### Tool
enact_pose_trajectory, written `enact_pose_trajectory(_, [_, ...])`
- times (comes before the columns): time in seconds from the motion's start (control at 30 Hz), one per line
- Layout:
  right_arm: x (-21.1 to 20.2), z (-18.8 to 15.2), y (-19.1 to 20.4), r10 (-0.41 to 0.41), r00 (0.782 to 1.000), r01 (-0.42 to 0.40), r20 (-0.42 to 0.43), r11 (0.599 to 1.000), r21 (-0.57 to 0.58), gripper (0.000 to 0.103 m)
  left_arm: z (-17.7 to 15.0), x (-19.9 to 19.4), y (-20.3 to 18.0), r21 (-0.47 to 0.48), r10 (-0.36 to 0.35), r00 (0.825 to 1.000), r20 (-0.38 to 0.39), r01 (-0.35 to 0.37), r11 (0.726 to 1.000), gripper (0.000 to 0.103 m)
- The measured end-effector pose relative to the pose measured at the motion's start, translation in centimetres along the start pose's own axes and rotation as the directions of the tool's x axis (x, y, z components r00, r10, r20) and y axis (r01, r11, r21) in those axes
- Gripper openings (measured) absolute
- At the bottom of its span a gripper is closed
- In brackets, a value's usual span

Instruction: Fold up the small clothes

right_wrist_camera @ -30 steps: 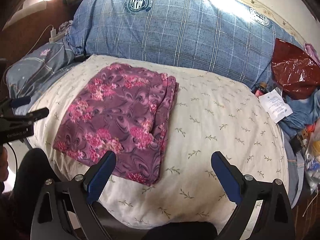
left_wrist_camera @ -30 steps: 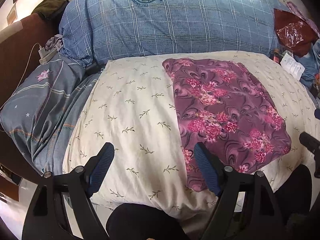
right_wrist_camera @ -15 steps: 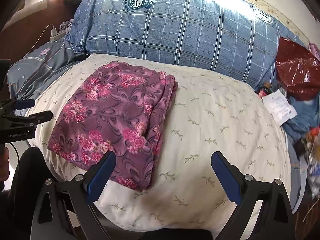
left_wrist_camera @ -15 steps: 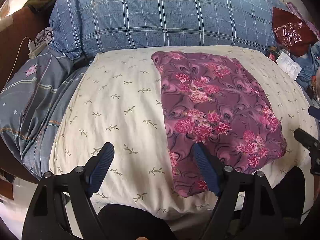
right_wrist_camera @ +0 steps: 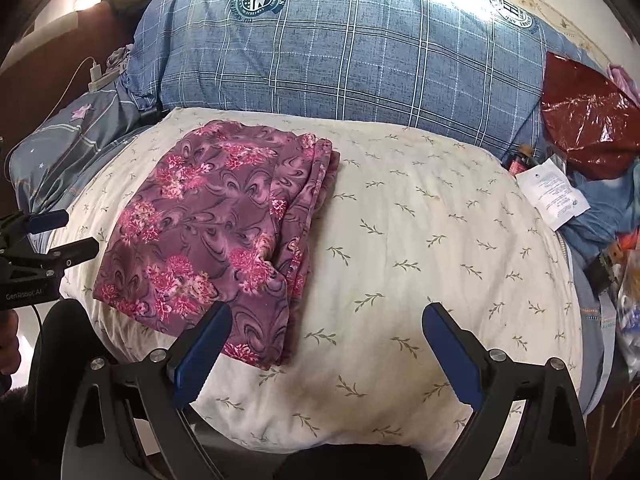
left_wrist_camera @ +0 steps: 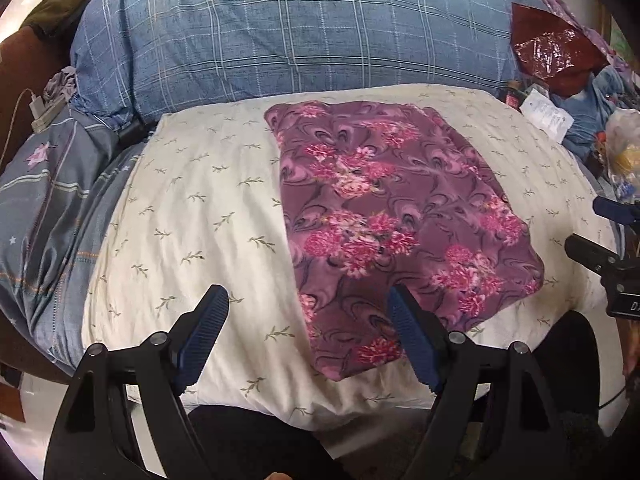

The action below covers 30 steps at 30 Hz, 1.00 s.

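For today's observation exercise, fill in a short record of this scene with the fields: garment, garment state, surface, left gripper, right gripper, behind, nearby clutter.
garment: purple floral cloth
garment state: folded flat, layered edges showing along its right side in the right wrist view
surface: cream cushion with leaf print
left gripper: open, above the cloth's near edge, holding nothing
right gripper: open, above the cushion by the cloth's near corner, holding nothing
behind: blue plaid pillow
nearby clutter: red plastic bag, white printed paper
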State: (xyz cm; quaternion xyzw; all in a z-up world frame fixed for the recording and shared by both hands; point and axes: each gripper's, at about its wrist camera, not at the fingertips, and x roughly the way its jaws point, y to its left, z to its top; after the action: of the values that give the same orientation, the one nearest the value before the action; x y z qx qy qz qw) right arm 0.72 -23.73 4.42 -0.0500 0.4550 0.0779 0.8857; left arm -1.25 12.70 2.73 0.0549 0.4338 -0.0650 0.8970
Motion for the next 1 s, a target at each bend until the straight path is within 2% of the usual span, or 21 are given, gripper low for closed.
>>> enact_pose_trajectory(0.2, [0.03,0.03,0.15,0.000,1.000,0.000,-0.003,1.000,-0.009,0.097,-0.18,0.01,-0.02,-0.006,-0.027,1.000,-0.010,0.027,1.000,0.082])
enact_pose_trajectory(0.33, [-0.08,0.08,0.13,-0.002,1.000,0.002,-0.002,1.000,-0.012,0.097,-0.31,-0.07,-0.07,-0.002,-0.009,1.000,-0.003,0.009,1.000,0.082])
enact_pose_trajectory(1.0, [-0.13,-0.07,0.27,-0.014,1.000,0.014,-0.009,1.000,-0.019,0.097,-0.44,-0.15,0.12,-0.007,-0.014,1.000,0.001,0.014,1.000,0.082])
